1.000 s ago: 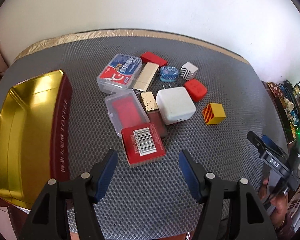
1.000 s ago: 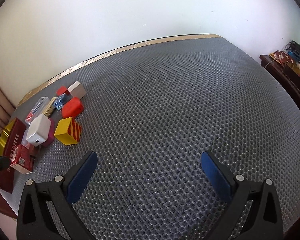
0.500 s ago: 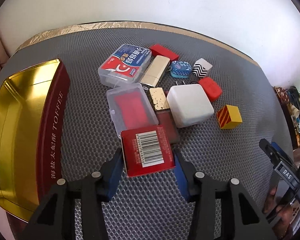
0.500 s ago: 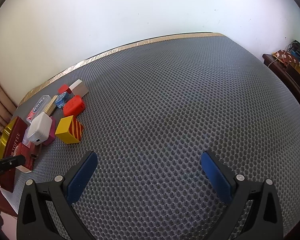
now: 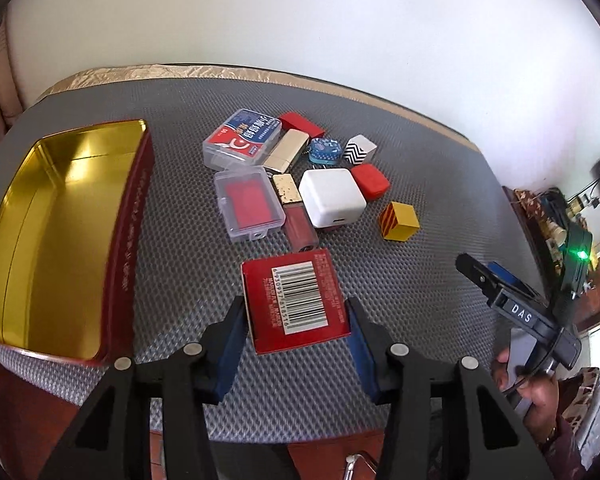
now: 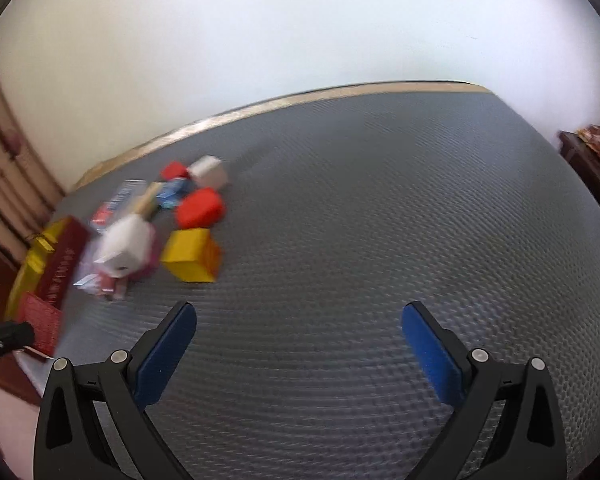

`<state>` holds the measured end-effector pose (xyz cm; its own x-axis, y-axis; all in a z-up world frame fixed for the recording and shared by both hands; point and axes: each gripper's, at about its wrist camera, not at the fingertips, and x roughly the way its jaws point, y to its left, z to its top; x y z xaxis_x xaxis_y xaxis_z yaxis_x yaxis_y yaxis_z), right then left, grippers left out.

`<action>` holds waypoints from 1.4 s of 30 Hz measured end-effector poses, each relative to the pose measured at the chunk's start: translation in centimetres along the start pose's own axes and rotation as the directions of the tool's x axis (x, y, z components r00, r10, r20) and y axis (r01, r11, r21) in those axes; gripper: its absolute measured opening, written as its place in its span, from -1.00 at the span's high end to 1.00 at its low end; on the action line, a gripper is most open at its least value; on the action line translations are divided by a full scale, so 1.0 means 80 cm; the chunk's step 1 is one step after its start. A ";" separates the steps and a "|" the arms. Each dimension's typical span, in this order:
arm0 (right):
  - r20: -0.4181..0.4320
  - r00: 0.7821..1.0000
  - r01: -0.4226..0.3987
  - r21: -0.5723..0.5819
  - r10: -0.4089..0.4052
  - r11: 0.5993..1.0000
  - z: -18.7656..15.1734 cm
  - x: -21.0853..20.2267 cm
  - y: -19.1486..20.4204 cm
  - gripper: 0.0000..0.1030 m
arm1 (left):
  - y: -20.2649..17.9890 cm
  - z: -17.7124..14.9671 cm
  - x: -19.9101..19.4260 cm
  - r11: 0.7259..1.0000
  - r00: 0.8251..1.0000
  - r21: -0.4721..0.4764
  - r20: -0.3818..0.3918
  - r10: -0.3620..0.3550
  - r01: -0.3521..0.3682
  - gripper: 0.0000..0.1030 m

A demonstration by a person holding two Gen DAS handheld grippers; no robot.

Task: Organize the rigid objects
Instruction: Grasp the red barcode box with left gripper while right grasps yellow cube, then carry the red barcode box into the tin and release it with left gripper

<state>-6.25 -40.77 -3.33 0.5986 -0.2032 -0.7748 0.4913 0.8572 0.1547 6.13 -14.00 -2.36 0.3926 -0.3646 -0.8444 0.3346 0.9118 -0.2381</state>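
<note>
The left gripper (image 5: 296,330) clamps a flat red cardboard box with a white barcode label (image 5: 296,300), its blue pads (image 5: 232,344) pressing the box's two side edges. The box is held above the grey honeycomb-textured mat (image 5: 172,240), near its front edge. Its long axis runs away from the camera, and the barcode face is turned up, with digits too small to read surely. To the left stands an open tin with a gold inside and dark red wall (image 5: 128,240); the lettering on the wall is blurred. Beyond the box lies a cluster: a clear plastic case with a blue and red label in Chinese characters (image 5: 242,138), a clear case with a red insert (image 5: 248,202), a white square charger (image 5: 332,198) and a yellow cube with red stripes (image 5: 398,220). Only the left wrist view shows the tag "DAS" on the right gripper (image 5: 520,312), with a hand (image 5: 540,396) below it. The right wrist view, motion-blurred, shows the right gripper (image 6: 300,344) with its jaws spread wide and nothing between them, over bare mat.
</note>
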 end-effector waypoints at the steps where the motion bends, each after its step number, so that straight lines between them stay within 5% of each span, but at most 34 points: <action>1: -0.004 1.000 -0.014 -0.007 0.014 1.000 0.003 -0.001 0.007 -1.00 | 0.001 -0.002 -0.005 1.000 1.000 -0.004 0.002 0.000 0.000 0.05; 7: -0.029 0.999 -0.038 -0.114 0.034 0.993 0.023 0.010 0.065 -0.74 | 0.015 -0.003 -0.027 1.000 0.999 -0.026 0.030 -0.010 0.011 0.05; 12: -0.071 0.997 0.006 -0.154 -0.017 0.988 0.026 0.035 0.088 -0.27 | 0.039 0.002 -0.054 0.998 0.998 -0.062 0.065 -0.010 0.014 0.05; 17: -0.099 0.994 0.022 -0.163 -0.039 0.986 0.026 0.059 0.096 -0.24 | 0.072 0.016 -0.078 0.995 0.994 -0.097 0.105 0.026 -0.016 0.04; 19: -0.112 0.993 0.022 -0.162 -0.040 0.987 0.027 0.068 0.098 -0.10 | 0.089 0.025 -0.083 0.993 0.993 -0.113 0.109 0.052 -0.040 0.04; 21: -0.122 0.992 0.024 -0.165 -0.044 0.986 0.028 0.076 0.100 0.37 | 0.105 0.033 -0.083 0.990 0.991 -0.122 0.108 0.078 -0.064 0.04; 22: -0.132 0.990 0.023 -0.169 -0.045 0.985 0.028 0.080 0.102 0.44 | 0.116 0.041 -0.081 0.988 0.989 -0.127 0.105 0.101 -0.087 0.04; 31: -0.053 0.996 0.057 -0.217 -0.070 0.974 0.007 0.072 0.097 0.46 | 0.202 0.108 -0.025 0.953 0.955 -0.101 0.051 0.291 -0.285 0.04; 42: -0.032 0.996 0.073 -0.209 -0.081 0.975 0.004 0.075 0.086 0.46 | 0.247 0.144 0.049 0.912 0.913 -0.026 0.004 0.409 -0.409 0.02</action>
<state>0.95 -36.28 -6.73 0.5362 -0.2573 -0.8039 0.3908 0.9198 -0.0337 24.10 0.43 -4.83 0.4984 0.0394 -0.8660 0.1221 0.9858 0.1151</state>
